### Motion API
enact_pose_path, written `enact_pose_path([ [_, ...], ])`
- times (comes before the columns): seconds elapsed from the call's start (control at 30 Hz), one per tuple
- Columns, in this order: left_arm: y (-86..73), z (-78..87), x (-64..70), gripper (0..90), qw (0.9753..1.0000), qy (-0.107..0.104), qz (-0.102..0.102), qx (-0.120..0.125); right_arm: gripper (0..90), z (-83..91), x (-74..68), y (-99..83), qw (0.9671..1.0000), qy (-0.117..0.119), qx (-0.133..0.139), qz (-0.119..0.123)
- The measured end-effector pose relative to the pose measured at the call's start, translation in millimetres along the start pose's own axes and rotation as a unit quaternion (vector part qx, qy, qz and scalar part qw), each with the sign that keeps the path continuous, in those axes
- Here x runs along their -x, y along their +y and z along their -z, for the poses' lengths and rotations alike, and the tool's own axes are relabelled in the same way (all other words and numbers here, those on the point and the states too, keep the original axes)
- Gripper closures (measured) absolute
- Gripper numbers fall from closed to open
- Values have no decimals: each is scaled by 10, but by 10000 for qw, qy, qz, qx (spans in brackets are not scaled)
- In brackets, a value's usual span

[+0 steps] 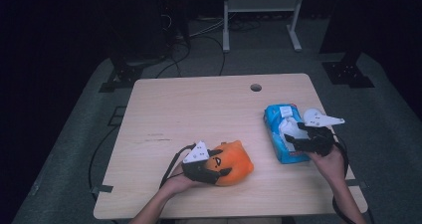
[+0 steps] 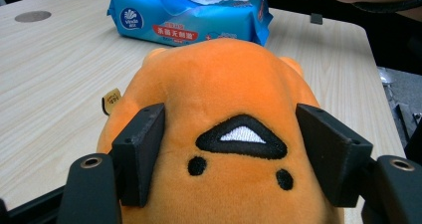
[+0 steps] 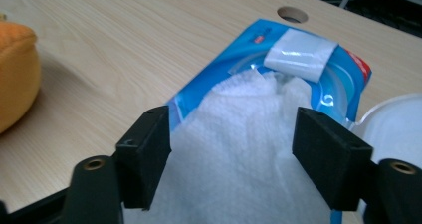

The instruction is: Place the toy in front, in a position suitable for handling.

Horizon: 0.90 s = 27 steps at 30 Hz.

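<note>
An orange plush toy [image 1: 238, 160] with a black-and-white face lies near the table's front edge. My left gripper [image 1: 219, 163] stands open around it, one jaw on each side of the face [image 2: 241, 139]; the plush [image 2: 224, 74] bulges between the pads. At the right lies a blue pack of wet wipes [image 1: 277, 117], its white sticker flap [image 3: 298, 55] peeled back. A white wipe [image 3: 239, 134] sticks up out of the opening. My right gripper [image 1: 298, 140] hovers over the pack, open, with the wipe between its wide-apart jaws [image 3: 231, 129].
The light wooden table [image 1: 199, 109] has a round cable hole [image 1: 256, 87] at the back. Cables trail off the front left edge. A white metal frame [image 1: 261, 15] stands on the floor beyond the table, and dark stands flank it.
</note>
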<state>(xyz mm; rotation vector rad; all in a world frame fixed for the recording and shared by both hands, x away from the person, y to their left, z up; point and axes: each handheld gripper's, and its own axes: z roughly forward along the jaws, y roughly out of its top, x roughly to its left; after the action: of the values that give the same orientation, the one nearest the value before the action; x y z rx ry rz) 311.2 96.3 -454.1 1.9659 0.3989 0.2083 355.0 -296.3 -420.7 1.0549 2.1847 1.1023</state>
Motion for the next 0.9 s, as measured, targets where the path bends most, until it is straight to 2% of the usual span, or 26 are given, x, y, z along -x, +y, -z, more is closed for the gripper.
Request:
enact_pose_path([
  [0.07, -2, 0, -1, 301, 10000, 0, 5, 7, 364, -7, 25, -30, 10000, -45, -29, -74],
  [0.1, -2, 0, -1, 301, 10000, 0, 5, 7, 364, -7, 25, -30, 10000, -45, -29, -74],
  [0.13, -3, 1, 0, 301, 10000, 4, 1, 6, 441, -26, 47, -57, 9998, -86, -101, -138],
  [0.2, -4, 2, 1, 301, 10000, 4, -1, 6, 500, -32, 57, -75, 9997, -128, -123, -185],
  [0.23, -4, 2, 1, 301, 10000, 4, -1, 6, 500, -32, 57, -75, 9997, -128, -123, -185],
  [0.27, -4, 0, -1, 300, 10000, 1, 1, 11, 565, -35, 69, -86, 9995, -138, -152, -258],
  [0.43, -10, -3, -3, 297, 10000, -5, 12, 37, 709, -21, 76, -106, 9991, -212, -188, -316],
  [0.5, -10, -3, -2, 296, 10000, -1, 11, 39, 731, -22, 76, -106, 9991, -224, -202, -297],
  [0.53, -10, -4, -1, 295, 10000, 2, -2, 33, 786, -21, 70, -104, 9989, -274, -238, -301],
  [0.63, -10, -6, -2, 293, 10000, 1, -5, 34, 858, -17, 66, -104, 9986, -311, -267, -327],
  [0.9, -14, -7, -2, 291, 10000, 4, -9, 48, 885, -2, 85, -104, 9981, -31, -246, -564],
])
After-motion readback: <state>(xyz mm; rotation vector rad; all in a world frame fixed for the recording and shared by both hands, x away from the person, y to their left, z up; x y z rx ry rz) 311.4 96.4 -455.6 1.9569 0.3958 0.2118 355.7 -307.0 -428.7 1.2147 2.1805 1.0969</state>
